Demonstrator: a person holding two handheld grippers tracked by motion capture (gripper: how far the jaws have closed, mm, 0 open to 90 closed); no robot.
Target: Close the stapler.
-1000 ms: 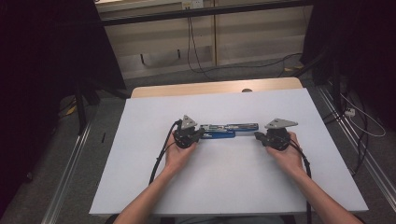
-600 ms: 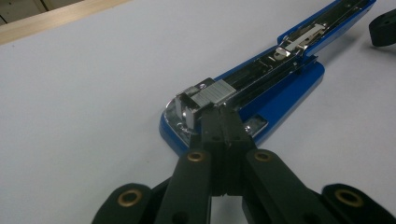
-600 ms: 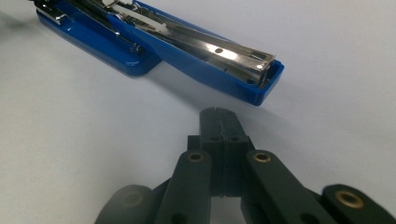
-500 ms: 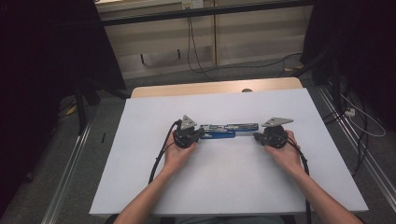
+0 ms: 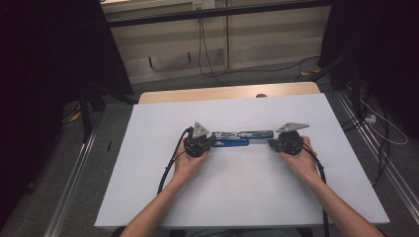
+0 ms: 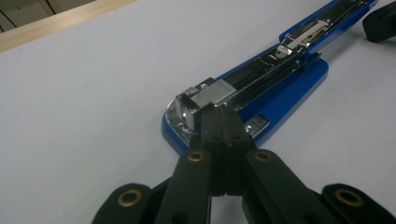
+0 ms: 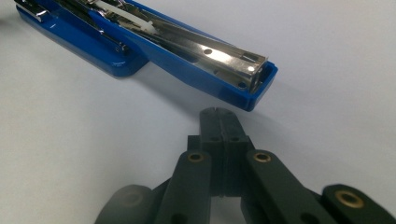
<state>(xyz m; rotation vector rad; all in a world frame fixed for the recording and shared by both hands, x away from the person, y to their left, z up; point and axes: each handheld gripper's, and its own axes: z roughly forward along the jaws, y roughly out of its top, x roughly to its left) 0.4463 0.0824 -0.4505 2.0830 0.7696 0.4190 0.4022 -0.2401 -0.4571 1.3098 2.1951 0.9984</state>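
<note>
1. You are working at a white table point(image 5: 148, 187); an opened blue stapler point(image 5: 239, 138) is lying mid-table, long axis running left to right between your hands.
2. Your left gripper point(image 6: 219, 122) is pressing its closed jaws against the stapler's left end, pinching nothing.
3. Your right gripper point(image 7: 219, 122) is also pinched together and empty, sitting just short of the stapler's right tip, apart from it.
4. Left is touching; the right likely needs a short push straight ahead.
</note>
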